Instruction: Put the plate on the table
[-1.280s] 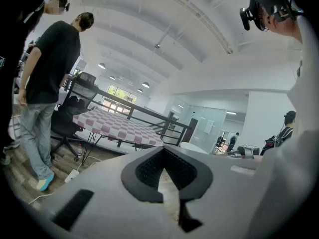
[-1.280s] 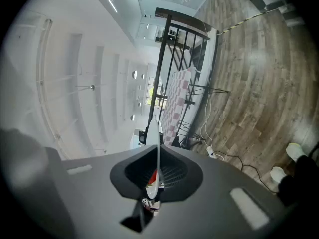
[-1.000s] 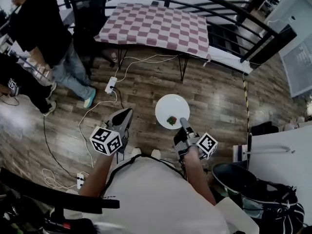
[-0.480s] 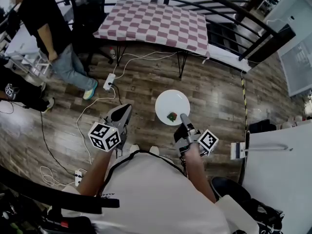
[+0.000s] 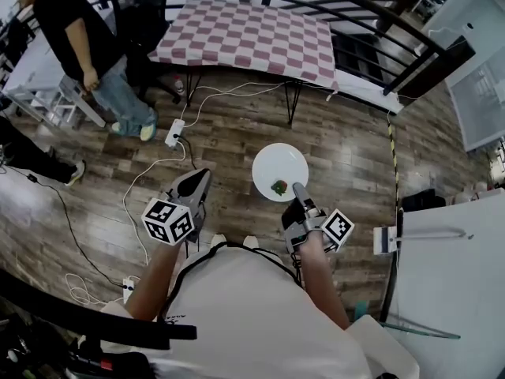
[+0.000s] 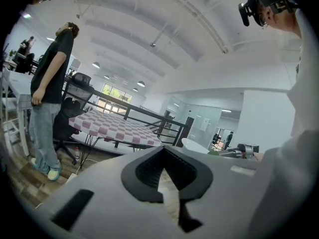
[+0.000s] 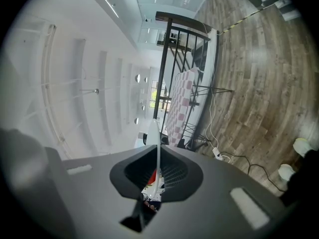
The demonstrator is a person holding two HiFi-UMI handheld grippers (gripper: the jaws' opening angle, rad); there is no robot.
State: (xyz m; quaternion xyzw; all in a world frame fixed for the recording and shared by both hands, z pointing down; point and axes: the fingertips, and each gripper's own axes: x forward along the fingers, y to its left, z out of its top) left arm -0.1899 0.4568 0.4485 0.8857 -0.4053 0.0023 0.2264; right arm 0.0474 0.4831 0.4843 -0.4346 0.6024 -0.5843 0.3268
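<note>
— One plate [image 5: 280, 168] to enter. Description?

— Round, white, plain, with a shallow rim. From the right gripper view it shows edge-on, as a thin white line. It carries one small red and green piece [image 5: 278, 186], on the side nearest the right tool [image 5: 298, 189].

— Location?

— Held off the ground, projecting straight ahead of the right tool. That tool pinches the near rim, its jaws almost together with only the rim between them. The wooden floor [image 5: 347, 156] lies beneath. The desk [image 5: 248, 38], covered in a red-and-white checked cloth, stands well ahead of both tools and apart from the plate.

— And the left tool [image 5: 197, 181]?

— About level with the right tool, to its left, well apart from the plate. Its jaws are drawn together at the tips, with nothing between them.

— Changes against the earlier entry?

— The plate and both tools are in much the same places, and the grip on the rim is unchanged. The person in the dark top [image 5: 79, 46], far ahead and left of the left tool, has stepped further off toward the white furniture [image 5: 31, 69] at that side. A second dark-clothed figure [image 5: 39, 164], left of the left tool, shows less than before.
</note>
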